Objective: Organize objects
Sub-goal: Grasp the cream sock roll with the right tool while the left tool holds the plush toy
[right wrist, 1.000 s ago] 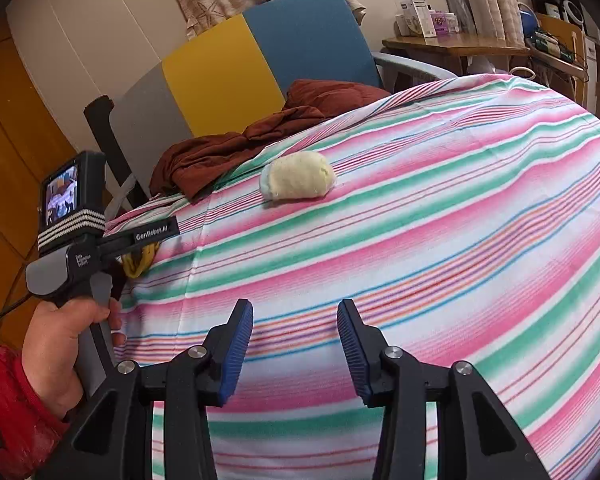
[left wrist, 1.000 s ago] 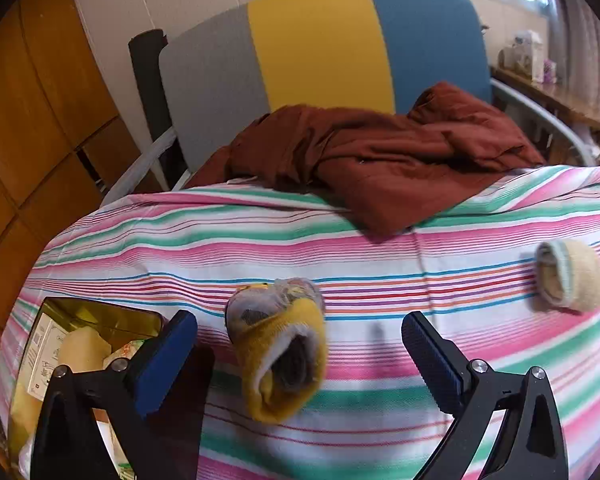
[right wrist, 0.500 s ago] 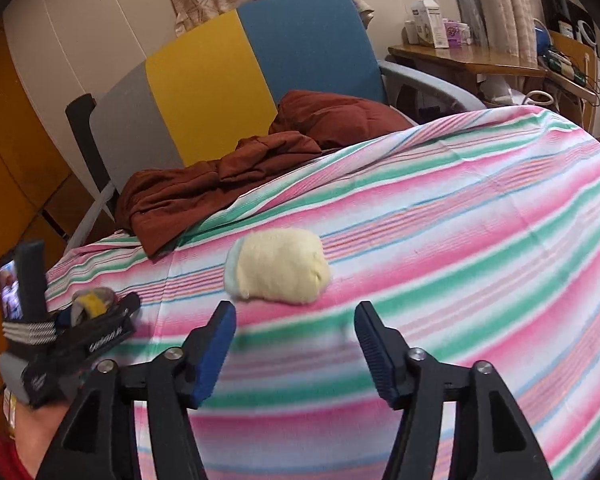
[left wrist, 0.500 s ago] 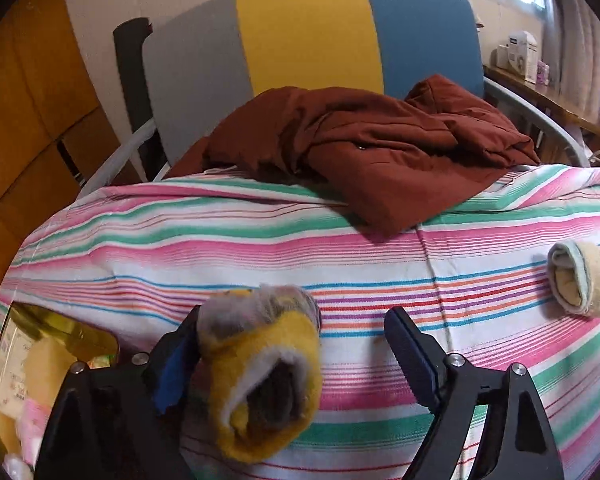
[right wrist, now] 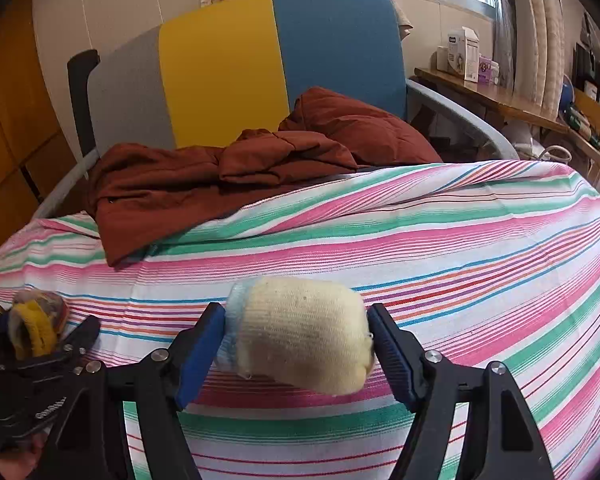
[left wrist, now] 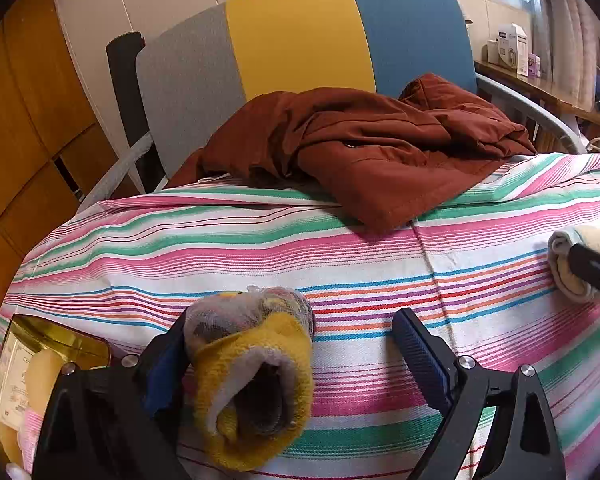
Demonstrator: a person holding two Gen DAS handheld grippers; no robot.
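Right gripper (right wrist: 296,344): jaws have just been opening, now spread around the cream sock roll (right wrist: 300,334), which lies between them on the striped cloth (right wrist: 480,248); pads at its ends, squeeze not evident.

Left gripper (left wrist: 284,364): jaws wide, the yellow sock roll (left wrist: 256,376) against the left pad, right pad clear.

Beyond both: brown jacket (left wrist: 372,148), chair (left wrist: 300,36).

Step, likely: bracketing for pickup. Next: close, then lift.

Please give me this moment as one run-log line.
left gripper: open, yellow sock roll between fingers | right gripper: opening, straddling cream sock roll | striped cloth
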